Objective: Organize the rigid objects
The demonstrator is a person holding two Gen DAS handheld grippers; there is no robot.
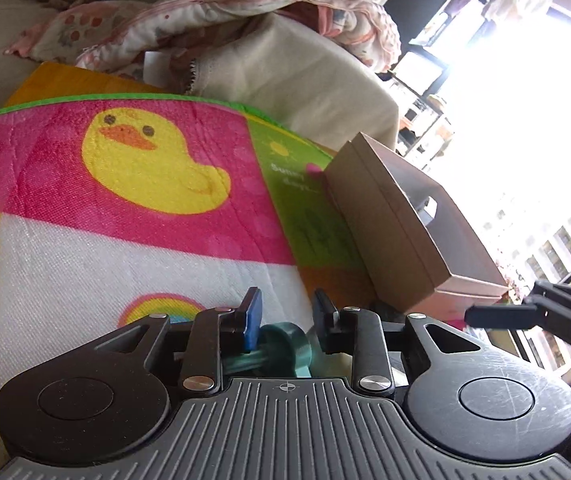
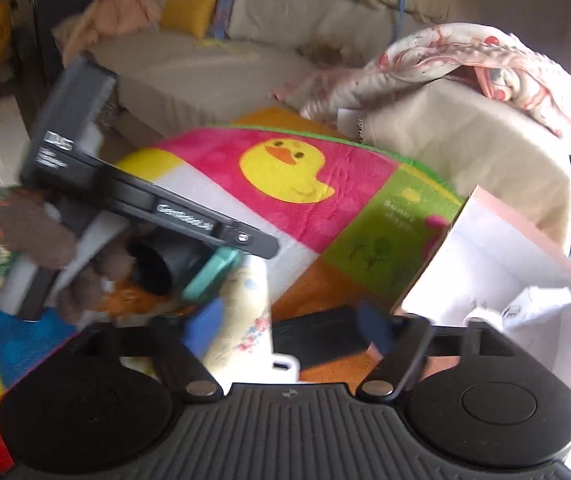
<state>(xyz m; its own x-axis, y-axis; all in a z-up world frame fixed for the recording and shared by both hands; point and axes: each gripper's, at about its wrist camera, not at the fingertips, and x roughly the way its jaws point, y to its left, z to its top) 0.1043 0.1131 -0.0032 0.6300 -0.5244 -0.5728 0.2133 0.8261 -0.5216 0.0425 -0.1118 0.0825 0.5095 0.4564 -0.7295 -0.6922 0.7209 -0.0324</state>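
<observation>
Seeing the left hand-held gripper (image 1: 287, 312) low centre in its own view, jaws narrow, with a teal-capped bottle (image 1: 285, 350) between the blue pads (image 1: 254, 312). Left pad sits at the cap; I can't tell if both pads actually press on it, so grip is unconfirmed. Behind it the duck play mat (image 1: 125, 208) fills the left and middle of frame. Brown cardboard box (image 1: 397, 236) sits at right centre on the mat's edge, open top facing the bright window, some pale items inside that I can't identify. Tip of the other tool pokes in at lower right. In the right wrist view the right hand-held gripper (image 2: 289, 320) stands wide open, nothing clamped; frame is motion-blurred. Between its fingers, low centre, a cream printed bottle (image 2: 245, 312) lies tilted, teal cap toward upper left, with the left tool body over that cap. A flat black object (image 2: 317, 340) lies just right of the bottle on the mat. White-lined box (image 2: 485, 264) is at right of frame, holding crumpled white items. Beige sofa (image 2: 465, 148) with a floral blanket (image 2: 465, 60) runs across the top of both views.
</observation>
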